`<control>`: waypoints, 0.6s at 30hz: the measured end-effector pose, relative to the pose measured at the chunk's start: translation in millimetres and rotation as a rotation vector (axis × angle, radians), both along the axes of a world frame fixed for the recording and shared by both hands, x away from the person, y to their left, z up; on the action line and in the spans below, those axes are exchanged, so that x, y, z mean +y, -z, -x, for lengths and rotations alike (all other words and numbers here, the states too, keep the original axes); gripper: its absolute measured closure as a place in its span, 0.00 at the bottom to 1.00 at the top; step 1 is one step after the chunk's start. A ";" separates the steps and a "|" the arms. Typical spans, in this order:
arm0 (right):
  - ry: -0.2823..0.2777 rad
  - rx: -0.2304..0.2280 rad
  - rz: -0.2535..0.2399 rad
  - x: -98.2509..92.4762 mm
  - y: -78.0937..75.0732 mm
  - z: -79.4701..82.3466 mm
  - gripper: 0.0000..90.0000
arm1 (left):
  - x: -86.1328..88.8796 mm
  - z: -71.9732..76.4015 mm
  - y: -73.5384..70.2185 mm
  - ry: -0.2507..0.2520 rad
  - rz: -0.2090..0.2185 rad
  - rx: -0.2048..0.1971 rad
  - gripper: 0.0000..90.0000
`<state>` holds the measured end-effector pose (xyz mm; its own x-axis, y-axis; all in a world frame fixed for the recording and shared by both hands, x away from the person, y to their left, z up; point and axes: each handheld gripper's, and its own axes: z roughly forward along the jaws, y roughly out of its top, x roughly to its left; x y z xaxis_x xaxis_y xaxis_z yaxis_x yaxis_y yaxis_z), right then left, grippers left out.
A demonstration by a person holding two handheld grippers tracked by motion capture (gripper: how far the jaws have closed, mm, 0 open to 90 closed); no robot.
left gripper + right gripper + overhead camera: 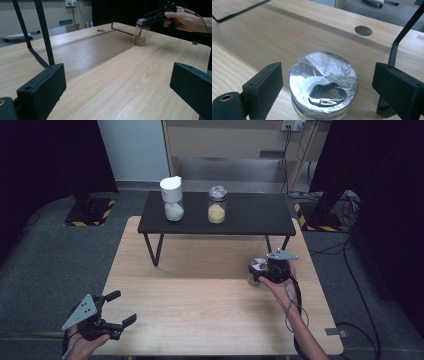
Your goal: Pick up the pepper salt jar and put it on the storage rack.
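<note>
Right gripper (pixel 324 87) hangs over the small jar (pixel 323 82) at 3 o'clock on the tabletop (pixel 200 290), fingers (pixel 265 86) open, straddling the lid without touching. Glass, part-filled: light, slick, breakable. Grip below the foil-wrapped lid. Left gripper (pixel 120 307) open, empty.

Each hand carries a black gripper with two blocky, square-ended black jaws. The left gripper (pixel 116 310), at the near left of the table, has a grey three-cornered plate on top, dotted with small holes. The right gripper (pixel 261 268), at the right, bears the same kind of grey plate. A thin dark cable trails from it along the bare forearm, which shows no sleeve. Seen close, each jaw pad has a small round screw hole, and one mount holds a brass-coloured ring.
</note>
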<state>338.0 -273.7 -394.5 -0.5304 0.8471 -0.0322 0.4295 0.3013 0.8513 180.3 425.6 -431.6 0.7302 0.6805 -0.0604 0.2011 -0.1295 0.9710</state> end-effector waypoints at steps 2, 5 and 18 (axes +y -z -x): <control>0.002 0.007 -0.002 0.9 1.4 -0.6 0.13 | 0.0 0.0 0.0 0.000 0.000 0.000 0.00; 0.004 0.006 0.003 2.1 4.0 -1.2 0.14 | 0.1 0.2 0.0 -0.001 0.001 0.000 0.00; 0.006 -0.019 -0.012 2.3 15.8 0.7 0.27 | -0.3 0.0 -0.1 0.001 -0.001 0.001 0.00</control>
